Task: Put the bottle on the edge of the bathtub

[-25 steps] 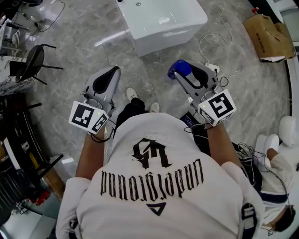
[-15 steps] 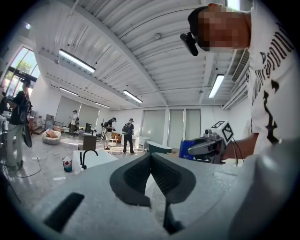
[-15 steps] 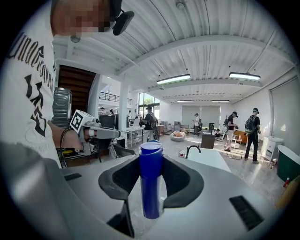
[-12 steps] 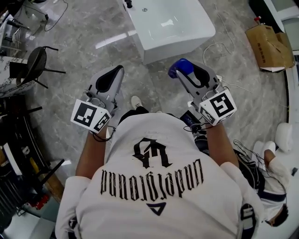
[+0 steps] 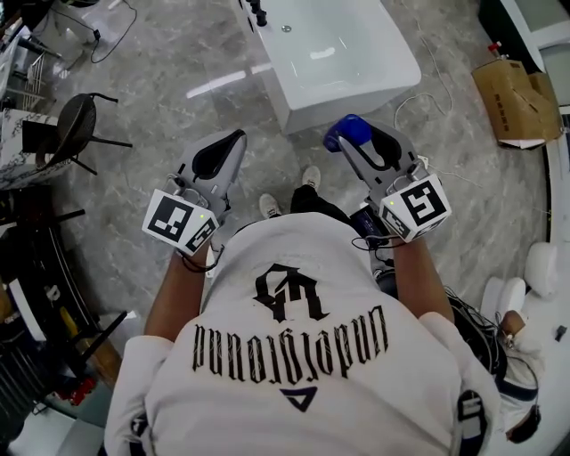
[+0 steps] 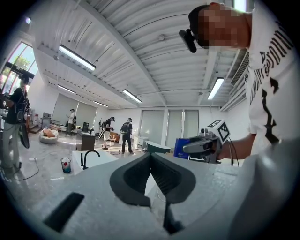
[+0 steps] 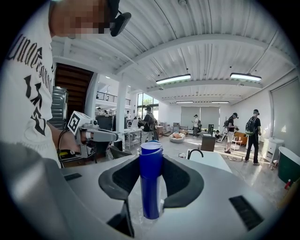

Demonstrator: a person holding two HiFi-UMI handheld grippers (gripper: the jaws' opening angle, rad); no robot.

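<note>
the left gripper (image 5: 230,142) is held out level and empty, its jaws together at the tips in the left gripper view. to its right, the right gripper (image 5: 350,135) has its jaws clamped on the blue bottle (image 5: 346,131). in the right gripper view the bottle (image 7: 151,180) stands upright between the two dark pads, its rim rising above them. the bottle hangs over the grey marble floor (image 5: 178,89), close to the near end of the white bathtub (image 5: 331,102) and not on its edge. a black faucet (image 5: 258,13) stands at the tub's far left rim, with a small cup (image 6: 65,165) beside it. a black chair (image 5: 76,125) stands at the far left and a cardboard box (image 5: 517,85) lies at the far right. several people stand far across the open hall.
</note>
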